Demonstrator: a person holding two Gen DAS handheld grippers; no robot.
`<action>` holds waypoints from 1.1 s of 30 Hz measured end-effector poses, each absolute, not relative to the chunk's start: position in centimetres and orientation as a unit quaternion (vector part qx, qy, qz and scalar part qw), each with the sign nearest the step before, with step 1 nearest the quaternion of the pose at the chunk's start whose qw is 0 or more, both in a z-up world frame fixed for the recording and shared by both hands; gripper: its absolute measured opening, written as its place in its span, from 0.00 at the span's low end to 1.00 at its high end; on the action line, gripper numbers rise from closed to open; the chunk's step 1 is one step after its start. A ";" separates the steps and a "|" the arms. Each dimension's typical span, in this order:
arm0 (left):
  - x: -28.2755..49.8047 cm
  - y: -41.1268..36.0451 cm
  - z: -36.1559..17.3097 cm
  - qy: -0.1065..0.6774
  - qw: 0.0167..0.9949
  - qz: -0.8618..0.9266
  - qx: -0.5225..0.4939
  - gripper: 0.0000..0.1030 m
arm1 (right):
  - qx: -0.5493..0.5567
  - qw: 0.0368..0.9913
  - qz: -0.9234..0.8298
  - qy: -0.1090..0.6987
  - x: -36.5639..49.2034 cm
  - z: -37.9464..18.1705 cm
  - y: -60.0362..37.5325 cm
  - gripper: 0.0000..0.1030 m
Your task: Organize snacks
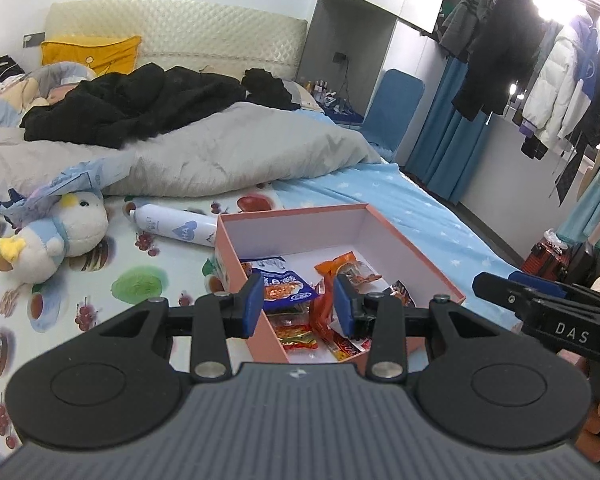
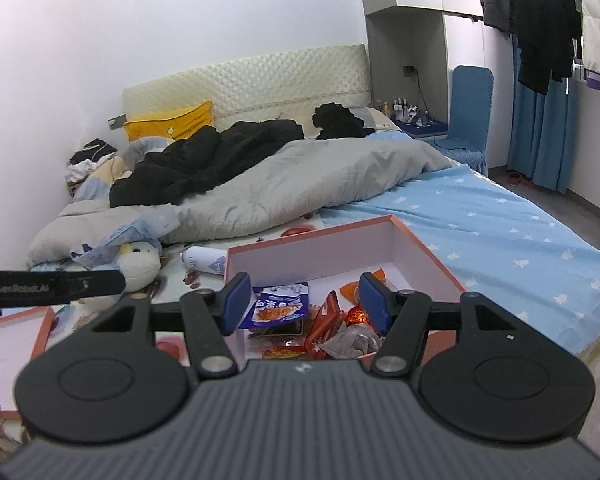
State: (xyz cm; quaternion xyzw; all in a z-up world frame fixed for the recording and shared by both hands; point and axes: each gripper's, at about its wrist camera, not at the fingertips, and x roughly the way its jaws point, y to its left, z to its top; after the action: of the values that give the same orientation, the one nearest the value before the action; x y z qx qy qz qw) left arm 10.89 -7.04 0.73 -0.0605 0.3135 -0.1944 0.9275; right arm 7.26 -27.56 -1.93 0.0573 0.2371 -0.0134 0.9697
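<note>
Left gripper [image 1: 296, 304]: jaws spread, empty, above pink box [image 1: 400, 240], on the bed, 12 o'clock. Right gripper [image 2: 306, 302]: likewise. Box holds snack packets [image 1: 286, 286], blue, orange, red. Beyond, 10 o'clock: white bottle [image 1: 172, 226], plush duck [image 1: 60, 236], grey duvet [image 1: 240, 152].

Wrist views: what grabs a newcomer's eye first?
The pink box on the bed, snack packets piled in its near end, sits straight ahead of both grippers. Left of it lie a white bottle and a plush duck. The left gripper and right gripper are open and empty.
</note>
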 end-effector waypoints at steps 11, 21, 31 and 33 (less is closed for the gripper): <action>11.8 -7.9 0.4 0.319 0.924 -0.204 -0.057 0.42 | 0.061 0.966 -0.022 0.249 7.1 -2.9 -27.9 0.61; 12.6 -7.9 0.6 0.316 0.927 -0.193 -0.060 0.95 | 0.078 0.964 -0.045 0.251 7.5 -3.5 -29.1 0.95; 12.9 -8.9 0.4 0.330 0.924 -0.189 -0.046 0.99 | 0.090 0.959 -0.055 0.263 7.9 -3.9 -29.9 1.00; 13.0 -9.1 0.4 0.334 0.922 -0.189 -0.047 0.99 | 0.092 0.959 -0.053 0.262 7.9 -3.9 -30.0 1.00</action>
State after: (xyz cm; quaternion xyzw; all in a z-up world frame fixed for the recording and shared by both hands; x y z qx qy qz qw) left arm 12.96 -9.06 0.36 -0.0467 0.3338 -0.1892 0.9223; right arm 7.88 -29.97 -3.90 0.0918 0.2622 -0.0526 0.9592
